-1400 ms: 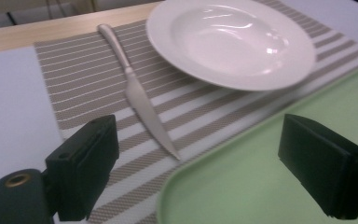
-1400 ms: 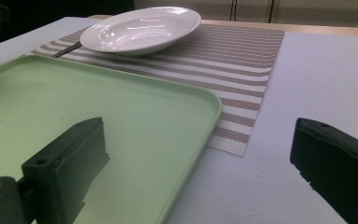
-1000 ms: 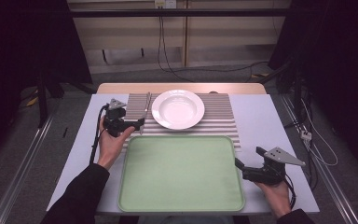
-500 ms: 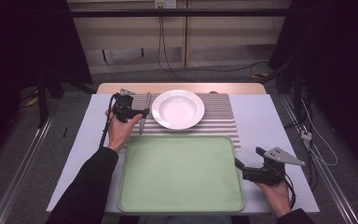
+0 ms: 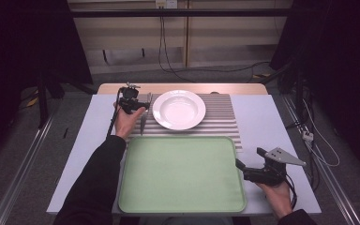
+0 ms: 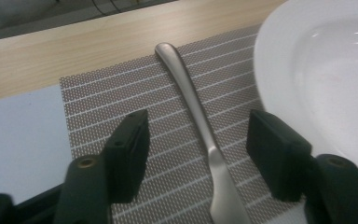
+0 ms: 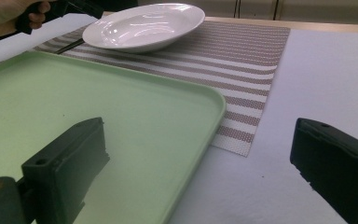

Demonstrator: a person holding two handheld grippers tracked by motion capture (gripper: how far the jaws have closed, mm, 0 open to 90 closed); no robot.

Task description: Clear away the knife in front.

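The left gripper (image 6: 198, 149), jaws spread, straddles the slim steel utensil handle (image 6: 200, 121) on the striped woven placemat (image 6: 121, 98); closing crooked could knock the neighbouring white ceramic plate (image 6: 326, 79). The right gripper (image 7: 200, 172) idles, released.

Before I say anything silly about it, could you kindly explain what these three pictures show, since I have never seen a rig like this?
A person sits at a table holding a two-jaw tool in each hand. One picture looks down from above; the other two come from cameras riding on each tool. The left hand-held gripper is open, its jaws either side of a metal utensil's handle on a striped placemat, beside a white plate. The right hand-held gripper waits open at the edge of an empty green tray. Nothing is held.
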